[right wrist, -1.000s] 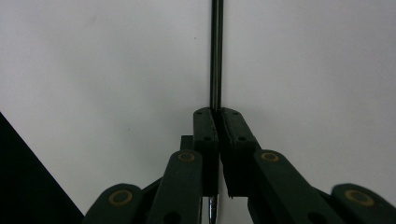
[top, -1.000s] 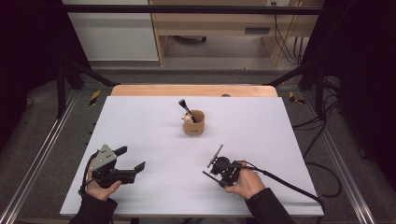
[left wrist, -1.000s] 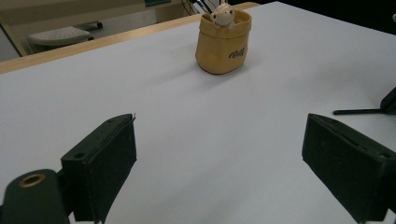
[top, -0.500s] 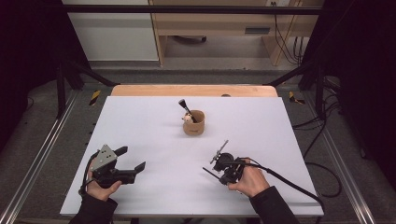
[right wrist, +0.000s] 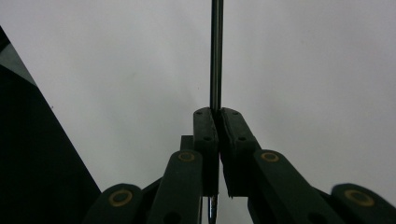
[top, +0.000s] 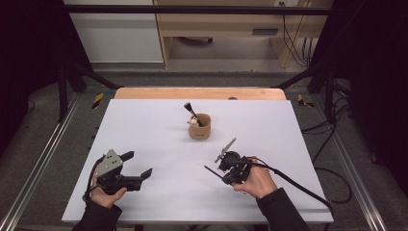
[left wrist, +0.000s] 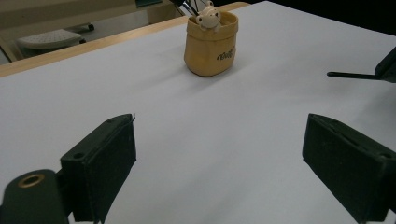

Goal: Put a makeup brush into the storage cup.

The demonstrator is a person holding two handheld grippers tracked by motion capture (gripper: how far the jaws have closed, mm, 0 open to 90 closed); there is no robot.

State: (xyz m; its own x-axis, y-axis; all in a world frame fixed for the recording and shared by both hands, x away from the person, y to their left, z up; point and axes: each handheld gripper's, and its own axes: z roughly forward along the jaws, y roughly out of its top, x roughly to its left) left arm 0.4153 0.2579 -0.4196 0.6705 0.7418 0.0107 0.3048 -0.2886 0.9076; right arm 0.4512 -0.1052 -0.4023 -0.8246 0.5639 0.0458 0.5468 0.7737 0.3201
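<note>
A tan cup (top: 199, 129) stands mid-table with a dark brush (top: 190, 111) and a small cream figure in it; it appears as the cup (left wrist: 211, 46) in the left gripper view. My right gripper (top: 222, 173) is shut on a thin black stick (top: 211, 171) that points up-left, a little above the table. In the right gripper view the stick (right wrist: 215, 56) runs straight out from between the closed pads of my right gripper (right wrist: 217, 112). My left gripper (top: 138, 163) rests at the front left, open and holding nothing. Its jaws stand wide apart around the left gripper's midpoint (left wrist: 219, 140).
The white table top (top: 288, 134) has a wooden strip along its far edge. Metal frame rails run down both sides, and a black cable (top: 298, 185) trails from the right gripper. A wooden desk stands beyond the table.
The right hand has risen slightly with the stick held in its jaws. The left hand and the cup have stayed put.
</note>
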